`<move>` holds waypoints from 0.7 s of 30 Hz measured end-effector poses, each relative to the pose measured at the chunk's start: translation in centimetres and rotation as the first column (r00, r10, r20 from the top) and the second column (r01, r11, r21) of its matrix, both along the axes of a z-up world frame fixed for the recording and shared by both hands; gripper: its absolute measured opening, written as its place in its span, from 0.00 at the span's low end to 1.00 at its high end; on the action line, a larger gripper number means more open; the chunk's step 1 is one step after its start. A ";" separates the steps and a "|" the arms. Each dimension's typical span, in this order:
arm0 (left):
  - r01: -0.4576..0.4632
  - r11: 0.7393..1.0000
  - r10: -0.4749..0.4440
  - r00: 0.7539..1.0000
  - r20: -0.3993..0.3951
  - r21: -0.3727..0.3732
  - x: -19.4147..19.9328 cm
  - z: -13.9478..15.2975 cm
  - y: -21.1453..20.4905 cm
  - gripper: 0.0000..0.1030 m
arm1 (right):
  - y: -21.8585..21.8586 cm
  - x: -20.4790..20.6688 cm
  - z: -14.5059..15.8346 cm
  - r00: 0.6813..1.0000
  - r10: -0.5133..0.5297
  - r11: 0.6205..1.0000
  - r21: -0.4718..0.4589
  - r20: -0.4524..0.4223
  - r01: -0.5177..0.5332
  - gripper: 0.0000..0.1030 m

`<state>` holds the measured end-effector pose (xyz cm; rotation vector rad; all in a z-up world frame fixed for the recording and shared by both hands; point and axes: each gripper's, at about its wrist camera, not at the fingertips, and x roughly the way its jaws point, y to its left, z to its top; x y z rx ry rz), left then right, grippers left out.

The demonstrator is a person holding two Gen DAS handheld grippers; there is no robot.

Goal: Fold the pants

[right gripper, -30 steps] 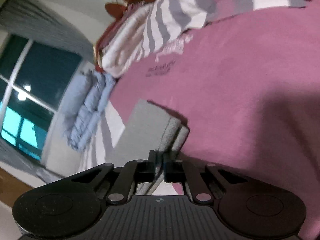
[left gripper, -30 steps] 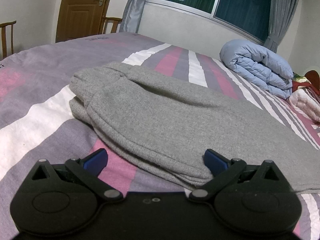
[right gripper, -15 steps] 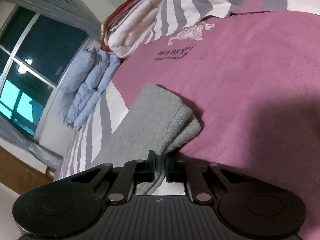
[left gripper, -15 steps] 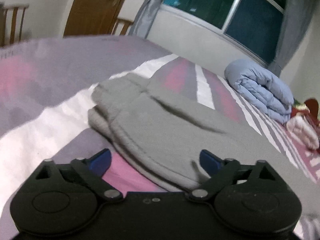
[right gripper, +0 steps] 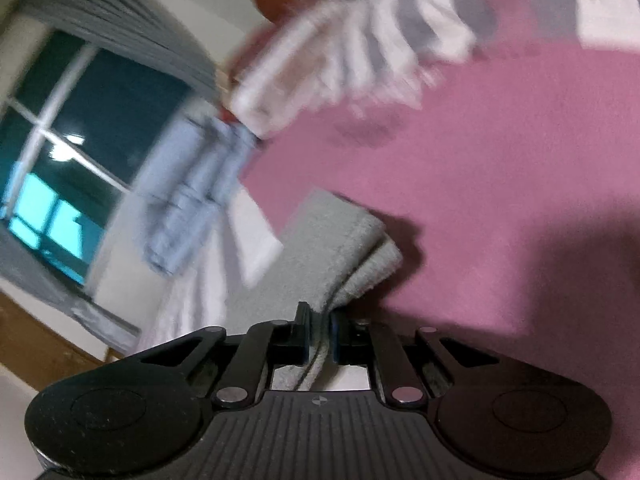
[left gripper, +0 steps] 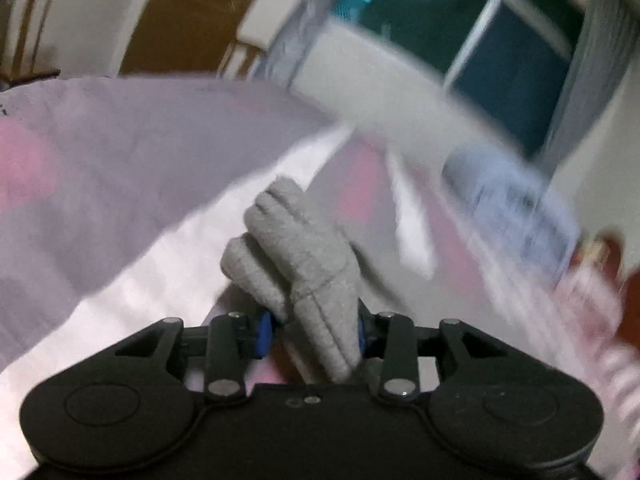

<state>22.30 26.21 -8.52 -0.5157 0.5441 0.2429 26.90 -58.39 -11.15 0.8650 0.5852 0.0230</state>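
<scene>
The grey pants [left gripper: 304, 256] lie on the striped bedspread [left gripper: 100, 160]. In the left wrist view one end of them stands bunched up in thick folds between the blue pads of my left gripper [left gripper: 312, 330]. Its jaws are closing and pinch the fabric. In the right wrist view the other end of the pants [right gripper: 320, 240] shows as a flat, layered edge on the pink part of the bedspread [right gripper: 500, 140]. My right gripper [right gripper: 320, 336] is shut on that edge, its jaws nearly together with thin layers of cloth between them.
A folded light-blue quilt [left gripper: 508, 196] lies at the far side of the bed below the window [left gripper: 500, 40]; it shows in the right wrist view too [right gripper: 192, 184]. A striped blanket pile [right gripper: 340, 52] sits at the head. A wooden chair [left gripper: 24, 36] and a door [left gripper: 188, 20] stand behind.
My left gripper's jaws have come in from wide open onto the pants and bunched the fabric up. Both views have shifted and blurred. The right gripper has closed further on the layered edge.
</scene>
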 end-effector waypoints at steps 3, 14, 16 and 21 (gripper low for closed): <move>0.024 0.999 -0.024 1.000 -0.018 -0.028 -0.2 -1.4 0.6 0.37 | -0.2 1.0 -2.1 0.994 -0.007 1.000 0.024 -0.105 0.009 0.08; 0.013 0.975 -0.007 1.000 -0.028 0.222 -3.2 -0.9 -4.3 0.94 | -1.1 0.3 -2.1 0.992 -0.098 0.988 0.115 -0.080 0.107 0.12; 0.000 0.980 0.000 1.000 0.000 0.201 -3.4 -1.3 -4.1 0.95 | -0.3 1.3 -1.3 0.990 -0.097 0.995 0.024 -0.105 0.101 0.11; 0.000 0.987 -0.003 1.000 0.018 0.162 -3.9 -1.1 -3.3 0.94 | 1.3 2.2 -0.2 0.988 -0.083 0.993 -0.092 -0.127 0.071 0.11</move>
